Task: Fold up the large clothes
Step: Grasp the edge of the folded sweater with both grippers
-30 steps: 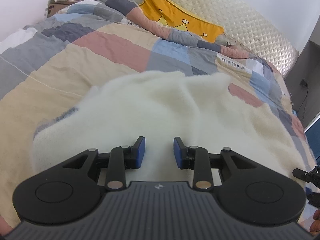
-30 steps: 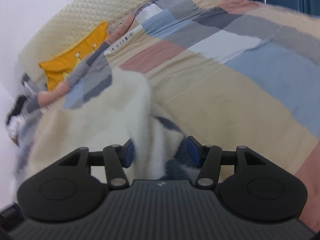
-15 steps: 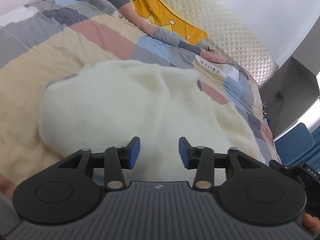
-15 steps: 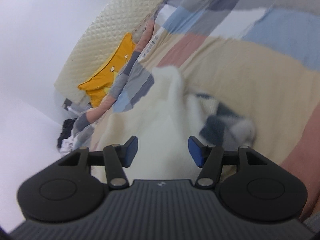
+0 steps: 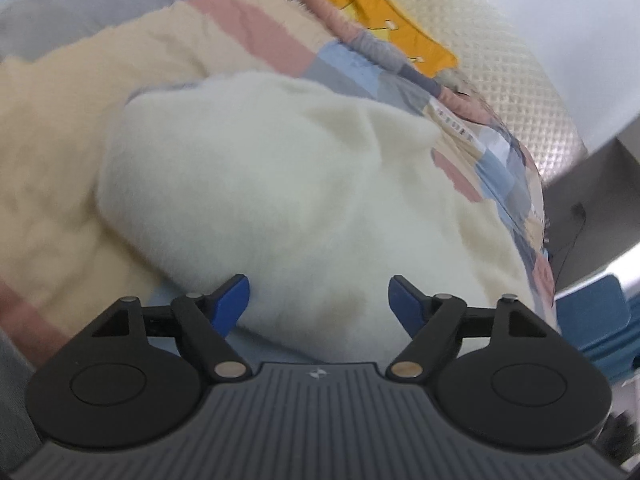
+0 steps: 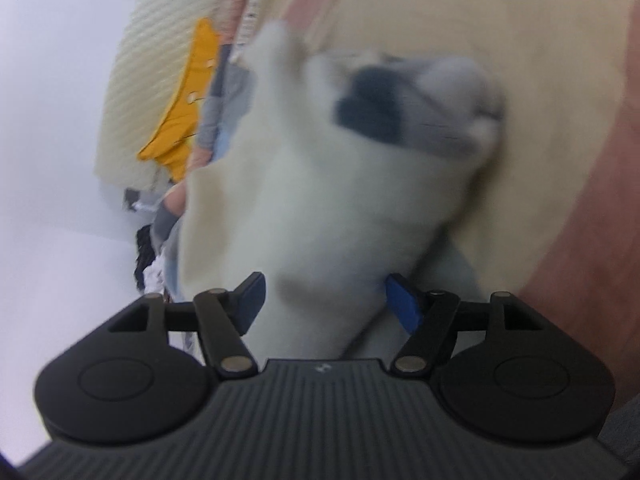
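A fluffy cream-white garment [image 5: 288, 184] lies in a rounded, folded heap on a patchwork quilt [image 5: 80, 128] of beige, pink, grey and blue blocks that covers a bed. In the left wrist view the heap fills the middle of the scene, its near edge just ahead of and between the blue pads of the left gripper [image 5: 319, 300]. That claw stands spread wide – its jaws have just been opening – and the pads press on nothing: the left pad [image 5: 232, 300] sits just beside the garment's near left edge, the right pad [image 5: 404, 304] in front of the cream fabric, with the pile's near part showing in the gap. Whether either pad brushes the fleece cannot be told.

The right wrist view is blurred. There the garment [image 6: 332, 184] runs from the near middle up toward the far side, and a dark grey and light grey checked part [image 6: 416, 104] shows at its far right end. The right gripper [image 6: 322, 300] is also spread, its jaws having just been opening – the cream cloth lies in the gap between the pads, but they do not clamp it.

Far beyond the garment a yellow cushion [image 5: 384, 20] leans against a cream quilted headboard [image 5: 500, 60]. To the far right in the left view stands a grey piece of furniture [image 5: 592, 208] with something blue [image 5: 592, 312] below it
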Available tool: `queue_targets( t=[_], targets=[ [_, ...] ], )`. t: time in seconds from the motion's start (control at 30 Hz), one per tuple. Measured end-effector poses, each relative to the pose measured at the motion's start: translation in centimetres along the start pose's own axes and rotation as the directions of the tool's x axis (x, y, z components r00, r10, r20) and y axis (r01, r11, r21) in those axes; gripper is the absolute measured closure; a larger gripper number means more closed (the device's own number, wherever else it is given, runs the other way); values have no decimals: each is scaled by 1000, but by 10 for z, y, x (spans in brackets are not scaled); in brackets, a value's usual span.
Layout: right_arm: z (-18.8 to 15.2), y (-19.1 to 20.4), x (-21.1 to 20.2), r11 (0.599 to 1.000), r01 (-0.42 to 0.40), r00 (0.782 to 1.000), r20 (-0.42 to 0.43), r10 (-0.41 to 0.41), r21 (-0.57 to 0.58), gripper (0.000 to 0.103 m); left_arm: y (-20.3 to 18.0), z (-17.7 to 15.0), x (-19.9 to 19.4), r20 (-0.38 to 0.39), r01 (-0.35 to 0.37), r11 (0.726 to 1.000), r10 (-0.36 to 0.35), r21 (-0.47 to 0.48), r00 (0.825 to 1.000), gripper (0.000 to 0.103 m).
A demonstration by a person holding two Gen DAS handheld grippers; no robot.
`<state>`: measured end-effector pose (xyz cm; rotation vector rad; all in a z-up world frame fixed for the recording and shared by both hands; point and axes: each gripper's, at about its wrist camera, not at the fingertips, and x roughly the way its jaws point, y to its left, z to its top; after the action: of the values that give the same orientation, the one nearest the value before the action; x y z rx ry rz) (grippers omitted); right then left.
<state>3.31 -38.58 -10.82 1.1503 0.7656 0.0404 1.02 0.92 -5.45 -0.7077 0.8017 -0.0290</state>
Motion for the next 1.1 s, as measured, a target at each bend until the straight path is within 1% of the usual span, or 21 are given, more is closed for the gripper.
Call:
queue_targets(
  t=[0.03, 0.1, 0.17, 0.27, 0.33, 0.4, 0.47, 0.57, 0.63, 0.7, 0.73, 0.77, 0.8, 0.83, 0.87, 0.9, 1.0, 1.07, 1.1],
  targets=[
    [1, -2, 1, 1000, 0, 1000, 11, -1, 15, 33, 2, 0, 1, -10, 2, 1000, -2, -19, 1000, 20],
    [3, -2, 5, 999, 2, 1000, 18, -2, 34, 33, 2, 1, 10, -52, -51, 999, 50, -6, 997, 20],
    [3, -2, 9, 999, 12, 1000, 25, -13, 43, 33, 9, 0, 19, -75, -62, 998, 59, -32, 995, 20],
    [0, 1, 15, 999, 28, 999, 41, -30, 44, 33, 25, 2, 33, -114, -55, 990, 40, -133, 993, 18],
    [3, 0, 17, 998, 22, 998, 57, -25, 65, 33, 34, 3, 42, -131, -49, 980, 23, -194, 991, 15],
    [3, -4, 17, 996, 17, 997, 73, -24, 91, 37, 38, 4, 47, -123, -44, 975, 17, -216, 992, 14],
    [1, -6, 15, 995, 16, 996, 86, -25, 102, 40, 39, 4, 47, -96, -38, 974, 17, -225, 995, 14],
    [-1, -7, 12, 994, 14, 994, 102, -25, 108, 43, 46, 6, 48, -67, -19, 960, 0, -281, 998, 16],
    [0, -7, 10, 994, 17, 993, 113, -29, 108, 44, 49, 8, 47, -47, -14, 956, 1, -292, 999, 21],
    [0, -6, 8, 995, 20, 992, 123, -32, 102, 44, 46, 10, 46, -34, -15, 961, 6, -276, 999, 33],
    [1, -13, 3, 994, 19, 992, 124, -32, 104, 44, 44, 12, 45, -25, -14, 965, 7, -263, 1000, 37],
    [1, -13, 3, 994, 17, 992, 126, -31, 109, 44, 41, 14, 44, -14, -9, 967, 6, -253, 1000, 45],
    [2, -14, 2, 993, 13, 992, 123, -27, 116, 44, 40, 15, 42, -5, -4, 969, 3, -248, 1000, 51],
    [3, -17, 0, 992, 10, 993, 120, -25, 122, 44, 39, 17, 41, 1, -1, 970, 1, -242, 1000, 53],
    [4, -19, -1, 992, 6, 993, 115, -21, 128, 44, 37, 19, 40, 6, 3, 971, -2, -238, 1000, 58],
    [4, -21, -1, 991, 0, 994, 107, -14, 133, 41, 34, 21, 39, 14, 8, 973, -5, -230, 1000, 62],
    [3, -25, 3, 988, -14, 997, 72, 3, 154, 32, 27, 27, 31, 44, 25, 979, -17, -201, 999, 67],
    [4, -26, 3, 987, -17, 998, 69, 6, 163, 30, 23, 30, 27, 55, 39, 981, -29, -191, 998, 68],
    [6, -25, 3, 988, -24, 997, 75, 13, 155, 31, 21, 32, 26, 61, 43, 982, -32, -182, 998, 68]
  ],
)
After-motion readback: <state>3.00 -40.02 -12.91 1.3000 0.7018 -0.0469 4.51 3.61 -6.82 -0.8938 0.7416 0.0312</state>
